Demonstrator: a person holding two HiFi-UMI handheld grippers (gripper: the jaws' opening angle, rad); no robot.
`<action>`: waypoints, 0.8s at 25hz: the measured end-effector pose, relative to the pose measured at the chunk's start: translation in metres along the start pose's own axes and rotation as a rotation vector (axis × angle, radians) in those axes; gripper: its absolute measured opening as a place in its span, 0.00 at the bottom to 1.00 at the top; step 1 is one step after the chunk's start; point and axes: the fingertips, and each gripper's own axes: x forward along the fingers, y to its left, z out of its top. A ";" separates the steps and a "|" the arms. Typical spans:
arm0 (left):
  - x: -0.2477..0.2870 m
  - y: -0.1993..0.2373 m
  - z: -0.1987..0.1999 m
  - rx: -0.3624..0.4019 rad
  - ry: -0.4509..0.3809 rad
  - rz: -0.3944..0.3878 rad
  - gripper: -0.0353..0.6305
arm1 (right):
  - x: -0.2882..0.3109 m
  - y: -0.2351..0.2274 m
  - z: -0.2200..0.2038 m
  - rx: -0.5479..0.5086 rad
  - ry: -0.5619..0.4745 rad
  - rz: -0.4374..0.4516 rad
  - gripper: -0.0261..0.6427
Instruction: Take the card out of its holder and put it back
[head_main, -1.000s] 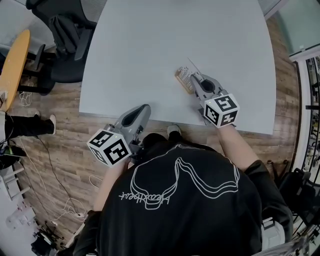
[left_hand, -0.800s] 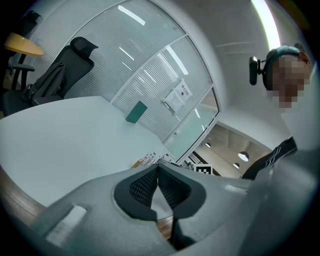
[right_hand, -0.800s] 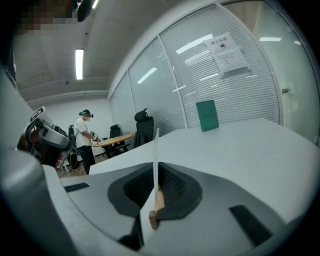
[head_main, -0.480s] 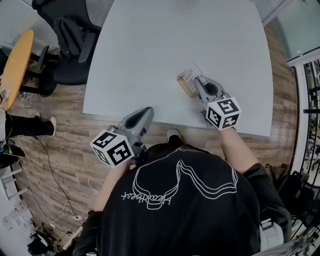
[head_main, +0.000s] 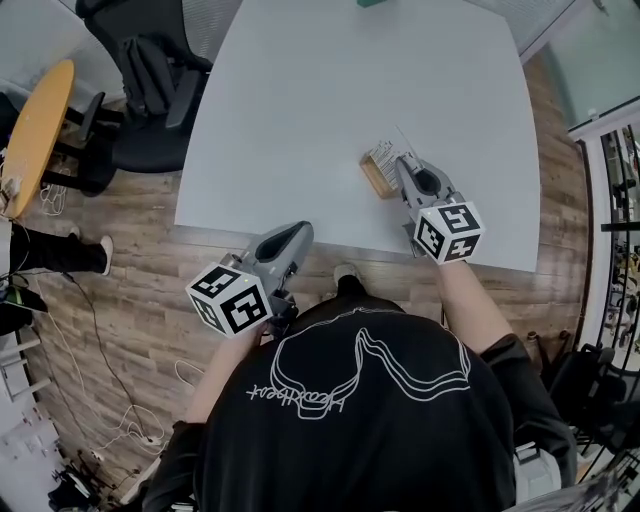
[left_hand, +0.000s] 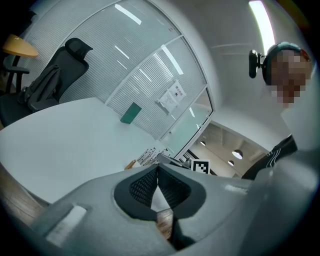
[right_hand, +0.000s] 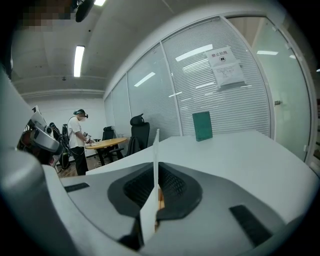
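A small wooden card holder (head_main: 379, 170) with several cards stands near the front right of the grey table (head_main: 340, 90). My right gripper (head_main: 405, 158) sits just right of it, shut on a thin white card (head_main: 401, 138). In the right gripper view the card (right_hand: 155, 165) shows edge-on and upright between the pads. My left gripper (head_main: 297, 228) hangs at the table's front edge, shut, with nothing between its fingers. In the left gripper view the jaws (left_hand: 158, 169) meet and the holder (left_hand: 146, 157) shows beyond them.
A green block (right_hand: 202, 126) stands at the table's far edge. A black office chair (head_main: 150, 90) and a round yellow table (head_main: 30, 130) are to the left. Cables lie on the wooden floor (head_main: 110, 330). A person (right_hand: 77, 137) stands in the distance.
The head view has shifted a little. Both grippers keep about the same places relative to the table; the right one still holds the card beside the holder.
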 end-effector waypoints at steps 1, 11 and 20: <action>-0.003 -0.002 -0.001 0.004 -0.001 -0.004 0.07 | -0.003 0.002 0.002 0.002 -0.007 -0.002 0.07; -0.038 -0.019 -0.010 0.027 -0.035 -0.035 0.07 | -0.053 0.062 0.014 0.090 -0.067 0.064 0.07; -0.056 -0.041 -0.014 0.082 -0.033 -0.100 0.07 | -0.099 0.113 0.017 0.248 -0.120 0.131 0.07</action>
